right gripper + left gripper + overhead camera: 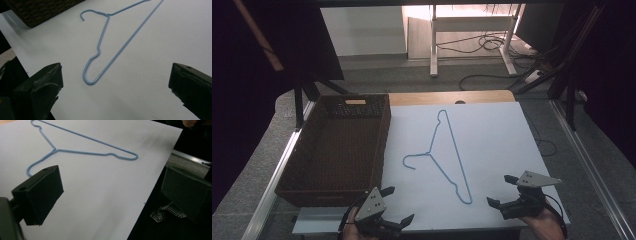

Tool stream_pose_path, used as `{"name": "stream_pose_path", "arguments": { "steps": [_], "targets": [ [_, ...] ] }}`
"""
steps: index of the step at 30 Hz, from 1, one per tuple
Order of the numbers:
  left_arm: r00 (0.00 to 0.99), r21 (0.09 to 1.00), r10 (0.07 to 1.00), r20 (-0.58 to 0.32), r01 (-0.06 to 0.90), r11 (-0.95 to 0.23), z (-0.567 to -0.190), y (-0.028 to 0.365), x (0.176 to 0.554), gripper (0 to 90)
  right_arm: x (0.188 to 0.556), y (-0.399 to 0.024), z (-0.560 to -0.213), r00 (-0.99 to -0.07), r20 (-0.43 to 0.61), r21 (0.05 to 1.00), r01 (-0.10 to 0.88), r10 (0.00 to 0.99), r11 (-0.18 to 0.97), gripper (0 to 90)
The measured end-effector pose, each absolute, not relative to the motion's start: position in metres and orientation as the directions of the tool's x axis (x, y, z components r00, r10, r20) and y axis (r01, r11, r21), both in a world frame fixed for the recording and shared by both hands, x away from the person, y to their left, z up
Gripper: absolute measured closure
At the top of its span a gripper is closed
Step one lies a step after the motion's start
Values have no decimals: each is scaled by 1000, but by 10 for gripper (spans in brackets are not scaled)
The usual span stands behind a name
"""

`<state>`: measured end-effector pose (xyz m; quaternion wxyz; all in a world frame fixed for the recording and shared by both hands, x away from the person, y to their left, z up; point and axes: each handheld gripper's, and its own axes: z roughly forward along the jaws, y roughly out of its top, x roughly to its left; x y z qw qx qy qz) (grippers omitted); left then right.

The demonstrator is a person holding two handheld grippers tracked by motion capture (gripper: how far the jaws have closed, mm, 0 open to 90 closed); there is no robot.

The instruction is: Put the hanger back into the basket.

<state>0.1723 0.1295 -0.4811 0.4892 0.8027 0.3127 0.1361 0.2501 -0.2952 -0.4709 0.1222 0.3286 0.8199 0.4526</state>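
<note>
Since the blue wire hanger [447, 155] looks light, stiff and slippery, grip its near end; both grippers' fingers [42, 85] stand wide, empty

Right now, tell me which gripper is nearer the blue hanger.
Right. The right gripper sits just beside the blue hanger at its near end; the left gripper is farther off, near the basket's front corner.

Bare white sheet [492, 135] surrounds hanger [447, 155]; basket [379, 145] walls its left.
</note>
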Motion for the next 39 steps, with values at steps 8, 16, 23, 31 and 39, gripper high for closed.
{"name": "stream_pose_path", "arguments": {
  "steps": [8,16,23,31,39],
  "targets": [
    [765,869,641,-57,355,-346,-481,128,172,46,249,-295,-469,-769,103,839,408,631,360,7],
    [756,855,653,-46,367,-365,-482,128,173,44,249,-292,-472,-761,99,809,437,641,393,25],
    [748,848,662,-38,375,-375,-482,129,172,43,252,-287,-476,-738,118,768,492,664,410,0],
    [739,847,672,-44,384,-368,-482,130,172,45,255,-279,-472,-735,133,727,528,665,438,103],
    [740,842,672,-32,382,-381,-479,128,166,48,258,-267,-465,-740,145,704,544,657,457,249]
  ]
}}
